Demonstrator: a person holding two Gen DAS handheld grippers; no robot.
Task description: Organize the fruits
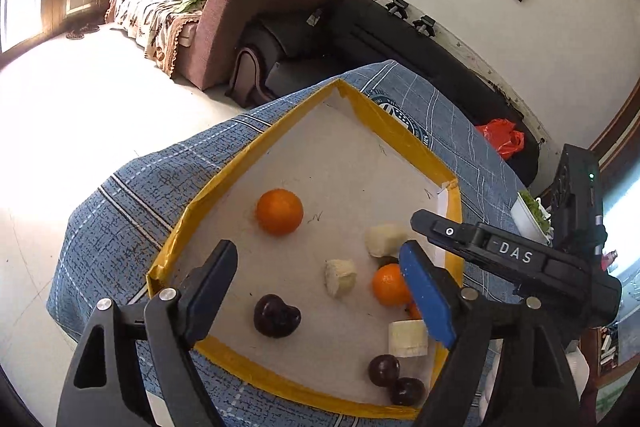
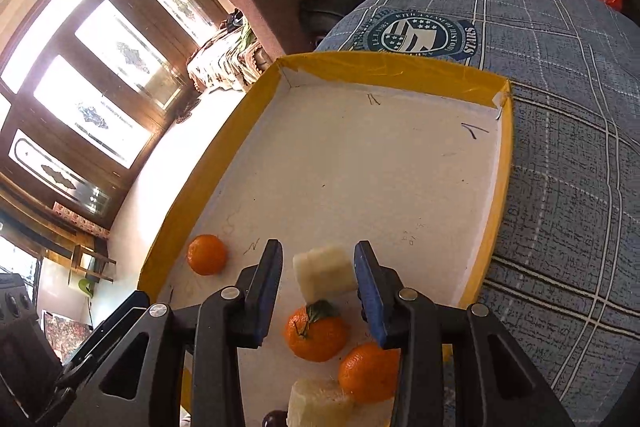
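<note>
Brown sofa (image 1: 256, 7), perhaps red bag (image 1: 505, 138).

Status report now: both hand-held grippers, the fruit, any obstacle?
Left hand-held gripper open, empty. Right hand-held gripper open, straddling a banana piece. Tangerine close beside it in the tray.

Maroon sofa (image 1: 256, 7) — sunlit windows (image 2: 108, 75)

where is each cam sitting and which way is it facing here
Left wrist: on the left hand-held gripper, looking down into the yellow-rimmed tray toward the sofa; its own open fingers and the right hand-held gripper show.
Right wrist: on the right hand-held gripper, above the tray; open fingers flank a banana piece.
Shared: tray, lone orange.
</note>
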